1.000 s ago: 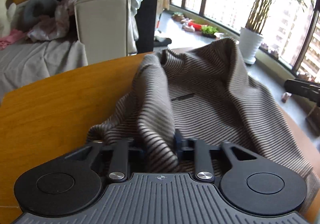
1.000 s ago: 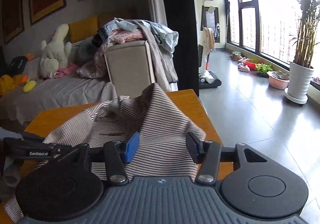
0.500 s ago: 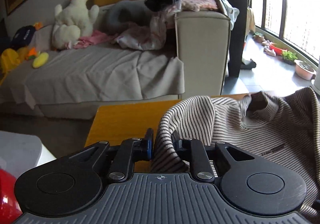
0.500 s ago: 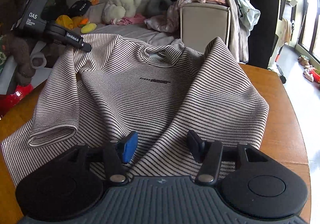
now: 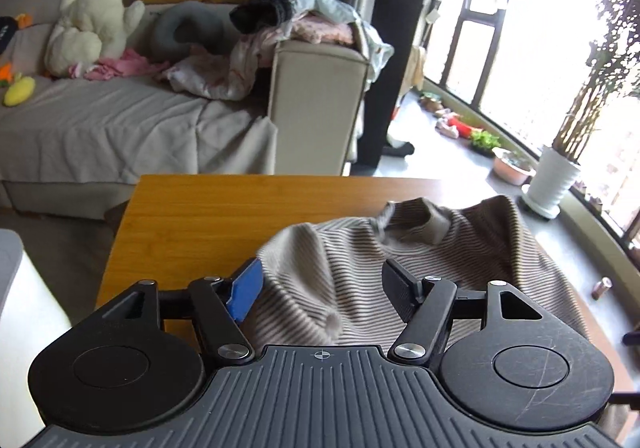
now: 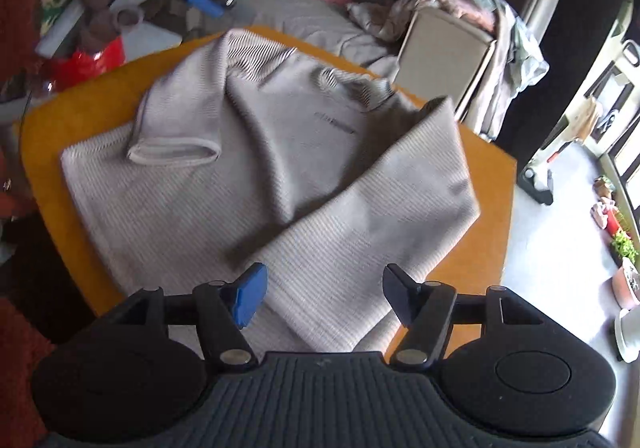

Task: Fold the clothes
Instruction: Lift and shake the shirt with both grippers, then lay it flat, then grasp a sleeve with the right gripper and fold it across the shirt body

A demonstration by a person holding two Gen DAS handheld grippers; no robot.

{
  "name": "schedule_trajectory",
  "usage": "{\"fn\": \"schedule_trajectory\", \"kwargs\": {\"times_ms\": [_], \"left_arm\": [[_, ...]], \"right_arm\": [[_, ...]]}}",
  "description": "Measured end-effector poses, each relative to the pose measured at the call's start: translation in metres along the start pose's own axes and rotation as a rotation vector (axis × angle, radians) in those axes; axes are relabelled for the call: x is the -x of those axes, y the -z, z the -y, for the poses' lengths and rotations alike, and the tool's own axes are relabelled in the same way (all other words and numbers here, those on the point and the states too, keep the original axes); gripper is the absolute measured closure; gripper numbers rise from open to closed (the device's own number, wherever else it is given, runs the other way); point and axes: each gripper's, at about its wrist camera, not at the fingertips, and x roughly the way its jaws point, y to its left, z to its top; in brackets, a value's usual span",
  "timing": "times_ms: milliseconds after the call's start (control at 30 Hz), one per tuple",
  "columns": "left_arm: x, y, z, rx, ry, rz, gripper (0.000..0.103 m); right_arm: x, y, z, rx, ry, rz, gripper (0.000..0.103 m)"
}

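A beige striped sweater (image 6: 280,167) lies on the wooden table (image 6: 492,183), both sleeves folded in over the chest. The left sleeve's cuff (image 6: 174,155) lies across the body. In the left wrist view the sweater (image 5: 460,248) is bunched, its neck opening facing me. My left gripper (image 5: 320,288) is open, low over a sleeve fold, holding nothing. My right gripper (image 6: 322,288) is open, raised above the sweater's near hem, holding nothing.
A grey sofa (image 5: 120,127) with a white plush toy (image 5: 96,19) and a heap of clothes (image 5: 304,19) stands behind the table. A white potted plant (image 5: 554,179) stands by the window. Red bag and clutter (image 6: 92,55) lie left of the table.
My left gripper opened and let go of the sleeve, which now lies on the sweater. My right gripper rose higher above the sweater and stayed open.
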Motion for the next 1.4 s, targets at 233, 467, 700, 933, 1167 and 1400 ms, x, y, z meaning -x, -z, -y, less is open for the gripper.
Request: {"fn": "schedule_trajectory", "kwargs": {"times_ms": [233, 467, 700, 933, 1167, 1400], "left_arm": [[-0.002, 0.027, 0.03, -0.02, 0.094, -0.056, 0.016], [0.005, 0.04, 0.016, -0.003, 0.086, -0.083, 0.008], [0.011, 0.045, 0.003, 0.035, 0.092, -0.074, 0.005], [0.015, 0.051, 0.009, 0.029, 0.107, -0.09, 0.005], [0.021, 0.062, 0.005, 0.047, 0.094, -0.117, 0.003], [0.021, 0.064, -0.007, 0.061, 0.063, -0.132, 0.001]], "right_arm": [[-0.014, -0.014, -0.004, -0.071, 0.119, 0.055, 0.095], [0.061, -0.059, 0.188, -0.663, 0.429, 0.458, 0.1], [0.054, -0.099, 0.204, -0.751, 0.252, 0.542, 0.1], [-0.013, -0.181, 0.145, -0.658, -0.037, 0.551, 0.1], [-0.097, -0.214, 0.089, -0.603, -0.145, 0.406, 0.1], [-0.103, -0.202, 0.066, -0.511, -0.057, 0.383, 0.066]]}}
